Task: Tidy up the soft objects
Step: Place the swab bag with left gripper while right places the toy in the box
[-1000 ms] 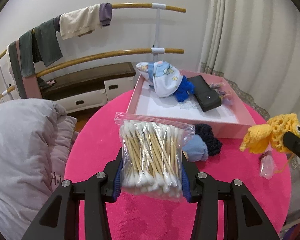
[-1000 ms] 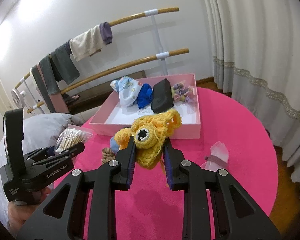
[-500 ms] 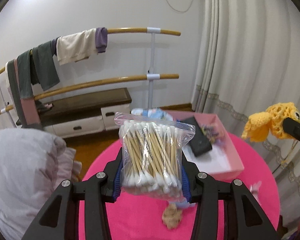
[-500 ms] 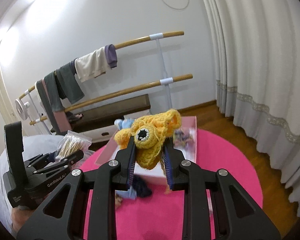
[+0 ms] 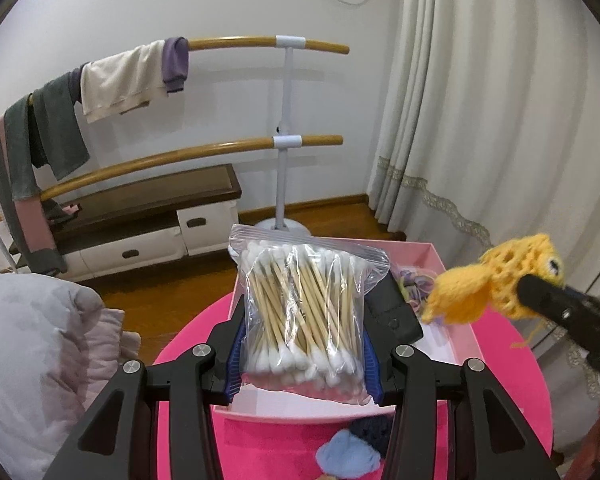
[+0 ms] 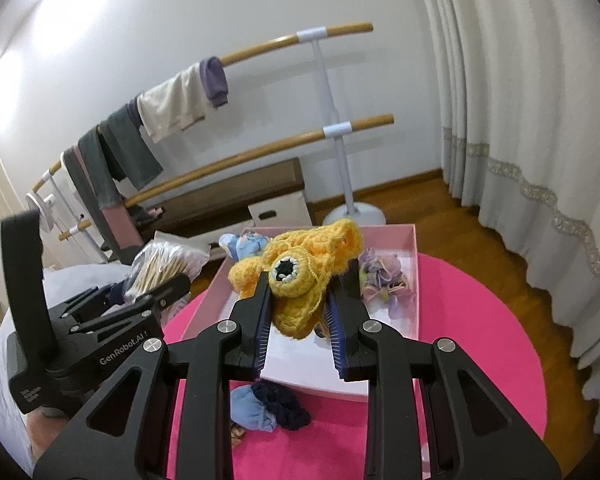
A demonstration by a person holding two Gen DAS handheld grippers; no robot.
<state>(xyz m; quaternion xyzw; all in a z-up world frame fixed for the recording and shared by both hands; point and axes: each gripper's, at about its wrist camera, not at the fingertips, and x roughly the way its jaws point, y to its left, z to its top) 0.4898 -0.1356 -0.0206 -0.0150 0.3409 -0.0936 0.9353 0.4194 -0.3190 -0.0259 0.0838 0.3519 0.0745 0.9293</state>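
Note:
My left gripper (image 5: 302,354) is shut on a clear bag of cotton swabs (image 5: 306,308) and holds it above the near left part of the pink tray (image 5: 466,334). The bag also shows in the right wrist view (image 6: 166,266). My right gripper (image 6: 298,322) is shut on a yellow crochet toy (image 6: 300,276), held above the pink tray (image 6: 416,256). The toy also shows in the left wrist view (image 5: 492,286). The tray holds a black case (image 5: 396,312), purple scrunchies (image 6: 382,276) and a blue-and-white cloth (image 6: 246,246).
The tray sits on a round pink table (image 6: 472,332). A light blue soft item (image 6: 252,406) and a dark navy scrunchie (image 6: 286,402) lie on the table before the tray. A grey quilt (image 5: 40,360) is at left. A clothes rack (image 5: 284,128) and curtains (image 5: 480,100) stand behind.
Both grippers rose high above the table with their loads, then tilted back down and moved forward over the pink tray. Both grips are unchanged.

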